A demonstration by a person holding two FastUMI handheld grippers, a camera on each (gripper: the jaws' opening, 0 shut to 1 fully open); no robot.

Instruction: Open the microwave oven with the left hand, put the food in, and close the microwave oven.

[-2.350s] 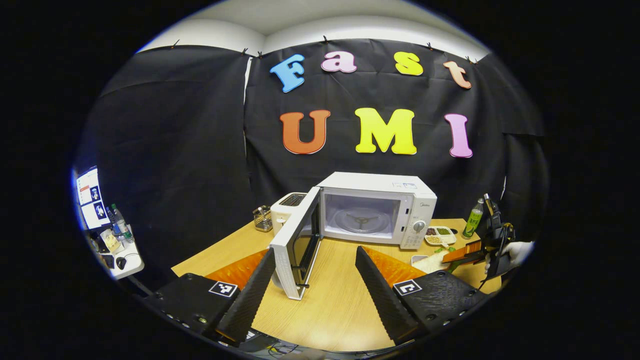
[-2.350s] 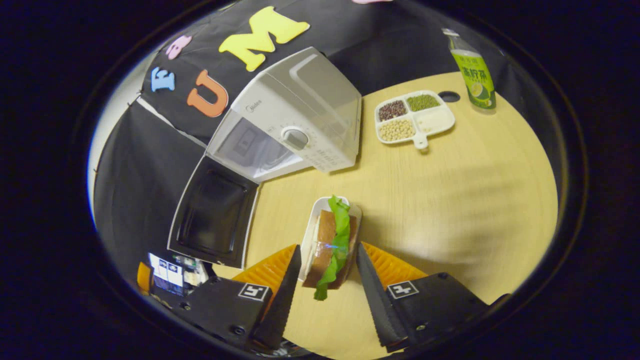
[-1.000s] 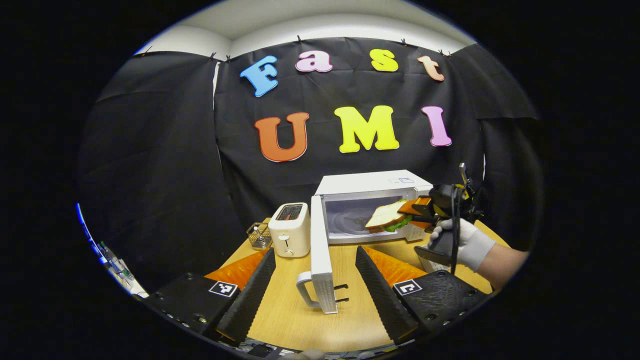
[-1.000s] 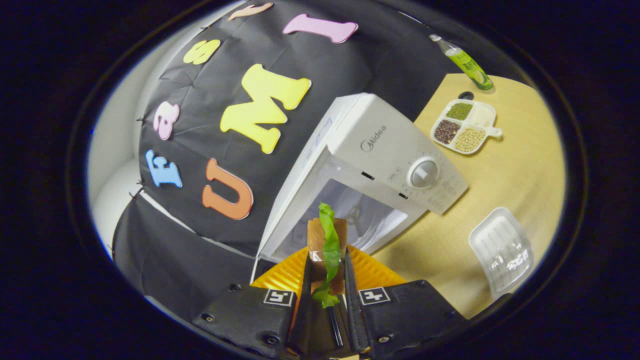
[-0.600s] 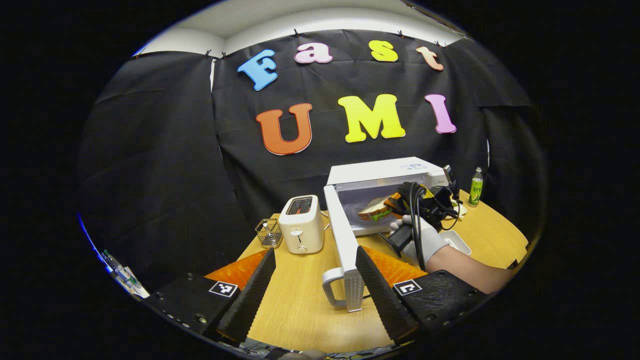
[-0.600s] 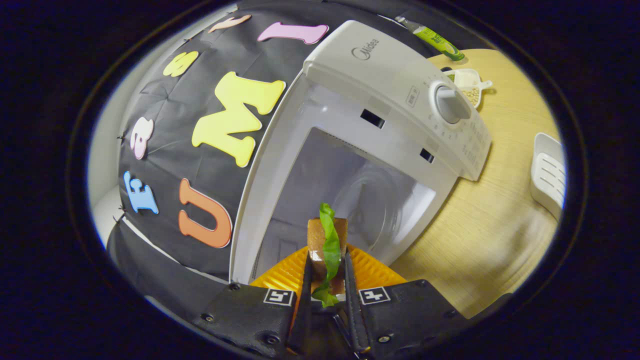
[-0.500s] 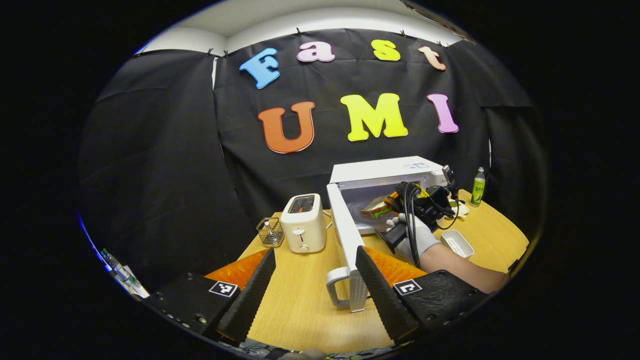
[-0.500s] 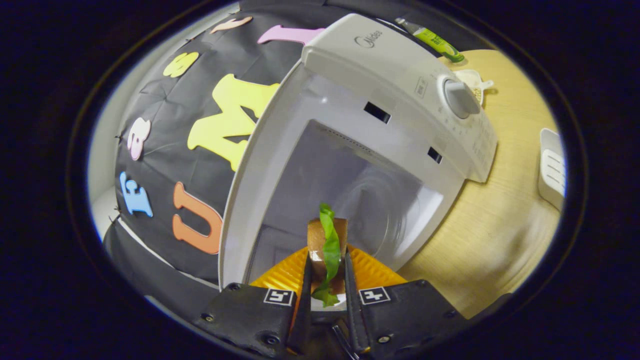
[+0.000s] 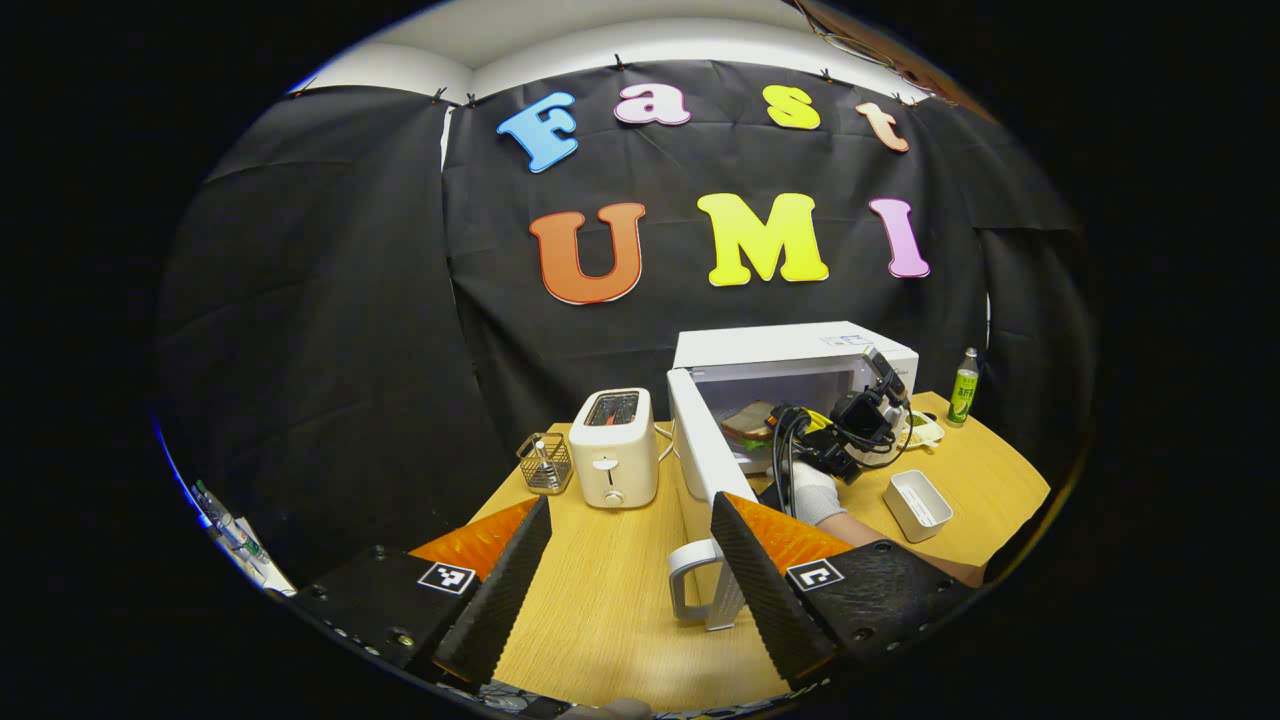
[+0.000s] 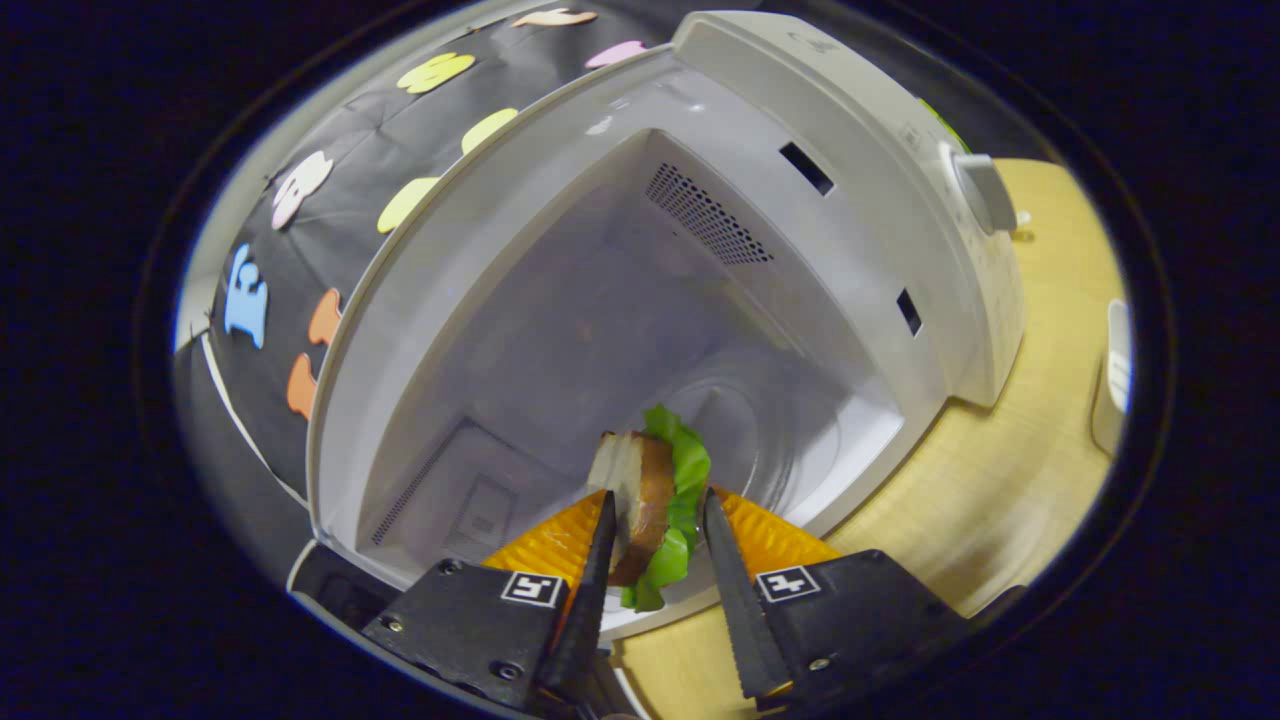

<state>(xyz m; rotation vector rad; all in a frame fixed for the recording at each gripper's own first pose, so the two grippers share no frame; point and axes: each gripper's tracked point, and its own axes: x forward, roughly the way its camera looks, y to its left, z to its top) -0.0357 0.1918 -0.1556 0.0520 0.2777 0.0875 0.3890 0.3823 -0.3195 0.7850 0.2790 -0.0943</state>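
Observation:
The white microwave (image 9: pixel 790 345) stands on the wooden table (image 9: pixel 600 620), its door (image 9: pixel 695 440) swung wide open toward me. Its handle (image 9: pixel 685 590) sits close by my left gripper's right finger. My left gripper (image 9: pixel 630 503) is open and holds nothing. The sandwich (image 9: pixel 745 420) with green lettuce is inside the cavity. In the right gripper view the sandwich (image 10: pixel 650 480) hangs over the glass turntable (image 10: pixel 760 440) between the fingers of my right gripper (image 10: pixel 655 497). Those fingers are spread and loose around it. A gloved hand (image 9: pixel 810 495) holds the right gripper (image 9: pixel 795 425) at the oven's mouth.
A white toaster (image 9: pixel 613 450) and a small wire basket (image 9: pixel 543 463) stand left of the door. Right of the microwave are a white tray (image 9: pixel 918 505), a divided dish (image 9: pixel 925 430) and a green bottle (image 9: pixel 964 385). The control knob (image 10: pixel 985 190) sits at the right of the cavity.
My right gripper has carried the sandwich from in front of the microwave deep into the cavity, and its fingers have spread apart. My left gripper has drawn back a little from the door.

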